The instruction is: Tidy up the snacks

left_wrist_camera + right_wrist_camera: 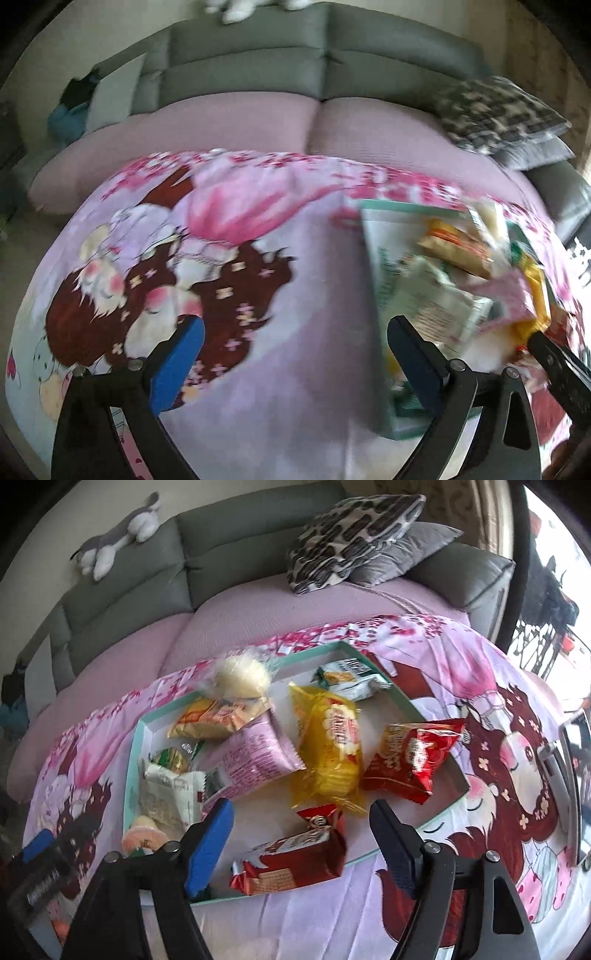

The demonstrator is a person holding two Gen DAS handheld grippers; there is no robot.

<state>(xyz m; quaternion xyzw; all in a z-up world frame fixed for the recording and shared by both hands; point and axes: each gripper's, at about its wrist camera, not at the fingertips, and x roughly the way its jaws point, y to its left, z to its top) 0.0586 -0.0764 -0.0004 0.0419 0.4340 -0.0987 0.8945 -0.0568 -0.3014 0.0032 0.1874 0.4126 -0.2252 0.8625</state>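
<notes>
None of the print on the snack packets is sharp enough to read, and they lie heaped in the shallow teal-rimmed tray (pixel 424 705) on the pink cartoon cloth (pixel 498 686). The right gripper (pixel 301 819) tilts down over the tray's near edge, jaws wide apart and empty, a dark red packet (pixel 295 856) lying below between them. The left gripper (pixel 295 343) angles down over bare cloth just left of the tray, jaws spread wide, nothing held.

Both wrist views near, angled down; share snack tray (pixel 137 738).
</notes>
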